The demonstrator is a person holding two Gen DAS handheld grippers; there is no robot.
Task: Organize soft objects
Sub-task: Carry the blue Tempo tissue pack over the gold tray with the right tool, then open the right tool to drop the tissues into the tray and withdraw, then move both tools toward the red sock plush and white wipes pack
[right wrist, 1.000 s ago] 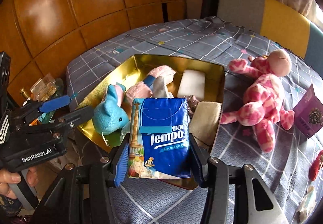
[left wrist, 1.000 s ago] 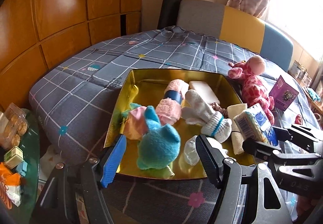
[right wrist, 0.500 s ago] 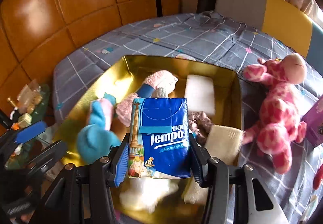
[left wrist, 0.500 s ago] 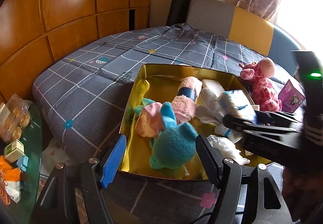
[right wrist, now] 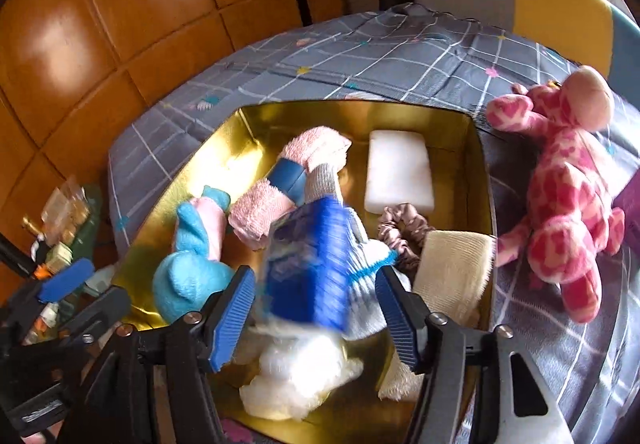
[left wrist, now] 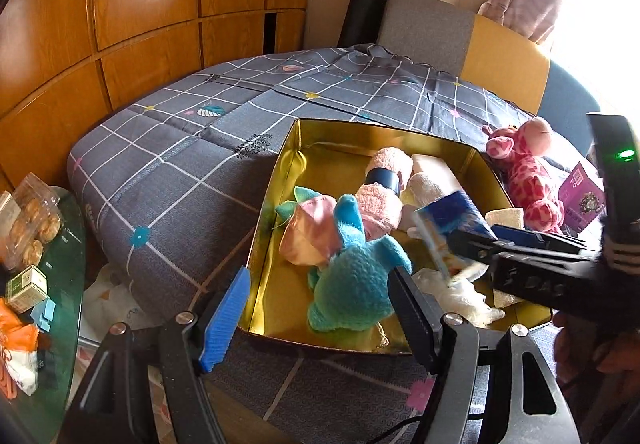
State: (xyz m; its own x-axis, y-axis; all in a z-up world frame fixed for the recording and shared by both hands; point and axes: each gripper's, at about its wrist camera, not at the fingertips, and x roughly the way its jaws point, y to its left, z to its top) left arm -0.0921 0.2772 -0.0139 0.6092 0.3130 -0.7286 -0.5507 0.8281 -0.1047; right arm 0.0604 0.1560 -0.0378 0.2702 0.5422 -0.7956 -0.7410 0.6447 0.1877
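A gold box (left wrist: 360,126) (right wrist: 352,108) lies on the grey checked bedcover, holding a turquoise plush (left wrist: 356,284) (right wrist: 188,280), a pink towel roll (left wrist: 384,184), a striped white sock (right wrist: 372,256), a white sponge (right wrist: 398,176), a scrunchie (right wrist: 404,232) and a cream cloth (right wrist: 456,264). My right gripper (right wrist: 316,296) (left wrist: 520,244) hovers over the box with its jaws opening. A blue tissue pack (right wrist: 308,264) (left wrist: 452,212) is blurred and tilted between them, with a gap at each pad. My left gripper (left wrist: 320,284) stands open and holds nothing at the box's near edge.
A pink giraffe plush (left wrist: 528,172) (right wrist: 560,196) and a purple carton (left wrist: 584,196) lie on the bedcover right of the box. A glass side table (left wrist: 68,284) with snack packs stands at the left. Wooden wall panels and a padded headboard lie behind.
My right gripper moved in over the box with the tissue pack, then its jaws parted and the pack tipped loose. My left gripper shifted slightly and stayed open.
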